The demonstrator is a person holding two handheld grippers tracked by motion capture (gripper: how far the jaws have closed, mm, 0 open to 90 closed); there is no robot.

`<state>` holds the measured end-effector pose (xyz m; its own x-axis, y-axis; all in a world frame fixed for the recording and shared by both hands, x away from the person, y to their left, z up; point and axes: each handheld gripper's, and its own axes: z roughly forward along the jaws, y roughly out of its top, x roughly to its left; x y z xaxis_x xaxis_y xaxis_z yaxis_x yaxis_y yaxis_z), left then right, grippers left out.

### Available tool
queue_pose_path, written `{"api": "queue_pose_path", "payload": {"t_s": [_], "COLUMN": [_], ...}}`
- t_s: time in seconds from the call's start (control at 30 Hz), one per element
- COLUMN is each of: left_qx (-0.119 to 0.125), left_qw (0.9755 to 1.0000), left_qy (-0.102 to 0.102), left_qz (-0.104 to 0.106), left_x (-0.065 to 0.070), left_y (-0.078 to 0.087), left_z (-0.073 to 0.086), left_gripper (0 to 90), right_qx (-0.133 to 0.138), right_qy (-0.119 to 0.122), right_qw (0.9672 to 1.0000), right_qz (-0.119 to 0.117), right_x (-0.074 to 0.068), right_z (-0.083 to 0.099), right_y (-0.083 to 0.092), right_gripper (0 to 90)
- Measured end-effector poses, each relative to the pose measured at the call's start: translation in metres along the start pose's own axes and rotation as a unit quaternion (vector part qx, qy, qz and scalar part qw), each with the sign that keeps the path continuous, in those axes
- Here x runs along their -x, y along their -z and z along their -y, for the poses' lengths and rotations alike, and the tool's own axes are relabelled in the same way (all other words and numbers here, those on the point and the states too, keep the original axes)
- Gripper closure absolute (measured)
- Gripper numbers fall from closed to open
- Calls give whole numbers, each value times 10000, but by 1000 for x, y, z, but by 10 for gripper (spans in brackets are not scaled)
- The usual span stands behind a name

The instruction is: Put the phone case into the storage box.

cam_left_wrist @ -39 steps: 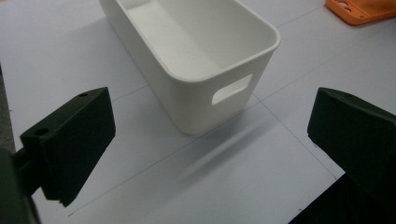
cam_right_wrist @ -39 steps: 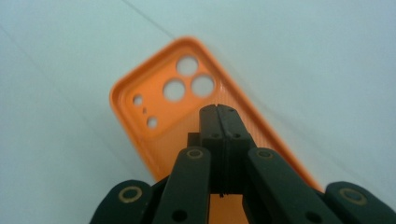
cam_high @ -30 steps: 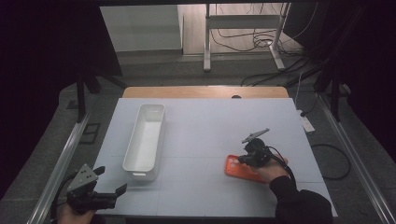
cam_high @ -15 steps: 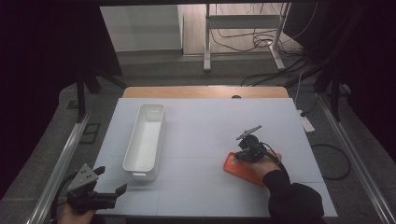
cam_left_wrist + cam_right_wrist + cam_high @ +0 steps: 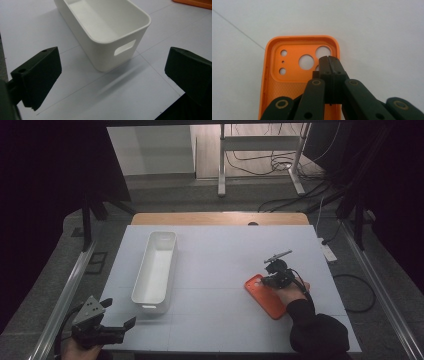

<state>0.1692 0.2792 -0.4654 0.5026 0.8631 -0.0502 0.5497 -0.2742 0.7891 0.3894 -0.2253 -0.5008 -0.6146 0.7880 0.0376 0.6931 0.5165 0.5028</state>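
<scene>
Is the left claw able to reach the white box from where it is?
Probably yes. The left claw is open and points at the near end of the white box, with only bare table between them.

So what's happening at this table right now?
A person holds a two-jaw gripper in each hand. The right gripper has its jaws pressed together, with nothing visibly between them, right over the camera-hole end of an orange phone case lying open side up on the white table. The left gripper waits with jaws wide open near the table's corner, facing a white bin, which looks empty.
</scene>
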Motion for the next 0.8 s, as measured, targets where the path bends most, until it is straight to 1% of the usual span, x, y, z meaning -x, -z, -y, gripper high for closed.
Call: {"api": "queue_pose_path", "payload": {"t_s": [0.07,0.23,0.27,0.33,0.4,0.47,0.6,0.67,0.73,0.8], "left_qx": [2,4,3,2,1,2,-1,-5,-9,-4], "left_qw": [10000,10000,10000,10000,10000,10000,10000,10000,10000,10000], "left_qy": [0,-4,-1,-7,-2,-2,-14,-22,-21,-18], "left_qz": [0,-2,-4,-9,-5,-9,-12,-13,-14,-13], "left_x": [0,0,0,0,0,0,0,1,1,0], "left_y": [0,0,0,0,0,0,0,0,0,0], "left_z": [0,0,0,0,0,0,0,0,0,0], "left_gripper": [16,16,17,16,16,16,16,16,16,16], "right_qx": [-1,-14,57,109,218,320,340,342,408,456], "right_qy": [-55,-42,-39,-24,13,-31,-46,-113,-166,-205], "right_qw": [10000,10000,10000,9999,9998,9994,9994,9993,9990,9987], "right_qz": [31,55,-14,-29,-38,-113,-1,-19,12,-32], "right_x": [3,2,0,-1,-2,-2,0,2,3,3], "right_z": [1,1,0,0,-1,1,7,10,13,14], "right_y": [1,1,5,8,16,24,32,36,40,43], "right_gripper": [893,893,893,893,892,854,781,740,687,618]}}
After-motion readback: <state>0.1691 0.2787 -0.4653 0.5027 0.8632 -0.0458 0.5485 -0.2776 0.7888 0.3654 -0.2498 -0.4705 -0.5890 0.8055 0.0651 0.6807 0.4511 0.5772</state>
